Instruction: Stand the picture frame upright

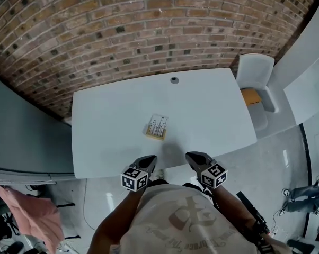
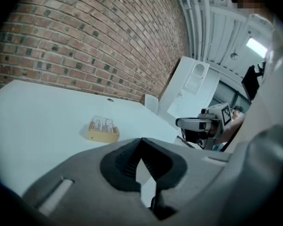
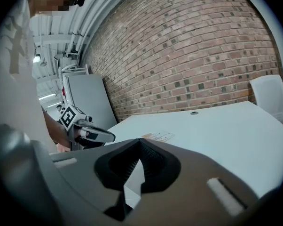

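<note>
Looking down in the head view, we found the picture frame (image 1: 157, 126) lying flat near the middle of the white desk (image 1: 106, 120). The left gripper (image 1: 149, 161) and right gripper (image 1: 193, 158) hung at the near edge, apart from it. In the left gripper view, that gripper was fully closed and empty. In the right gripper view, the other was likewise closed on nothing.

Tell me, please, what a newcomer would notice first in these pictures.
A picture frame lies flat near the middle of the white table. The left gripper and the right gripper hover at its near edge, both shut and empty. A brick wall stands behind the table.
</note>
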